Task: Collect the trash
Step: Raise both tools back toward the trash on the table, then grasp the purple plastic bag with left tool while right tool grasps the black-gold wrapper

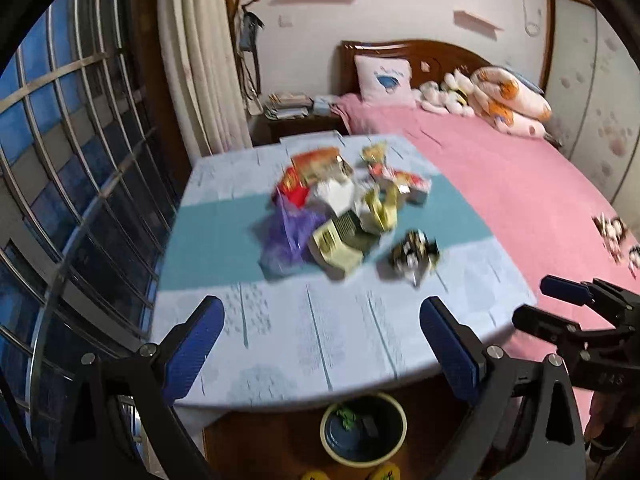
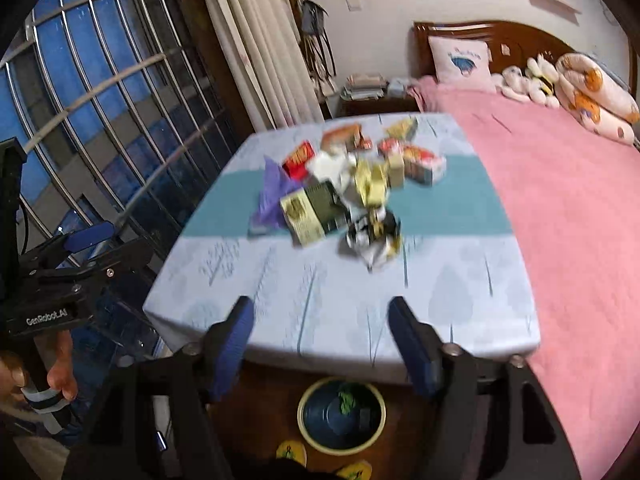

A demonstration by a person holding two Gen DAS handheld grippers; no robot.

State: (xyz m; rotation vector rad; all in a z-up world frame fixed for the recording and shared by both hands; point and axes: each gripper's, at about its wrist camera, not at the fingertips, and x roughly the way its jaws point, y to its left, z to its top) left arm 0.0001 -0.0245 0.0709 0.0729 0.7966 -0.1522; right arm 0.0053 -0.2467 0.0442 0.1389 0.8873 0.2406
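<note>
1. Nearest my lenses: the left gripper and right gripper, both raised above the near edge of the table. Each pair of blue pads stands spread wide with nothing between them; both tongs are released.
2. In the left view the right gripper shows at the right edge, over the bed. In the right view the left gripper shows at the left edge, with a hand on its handle.
3. Below the table's near edge a bin stands on the floor, with a little green and dark matter inside. 2 yellow slippers show just beside it.
4. The trash lies heaped at the table's middle, mostly on the teal band of the cloth: a purple bag on the left, a pale box touching it, red packets behind, and a crumpled black wrapper slightly apart on the near right. Neither gripper touches any of it.
5. Both views are blurred; I cannot read any labels.
6. A barred window stands left of the table; the bed adjoins its right side.
</note>
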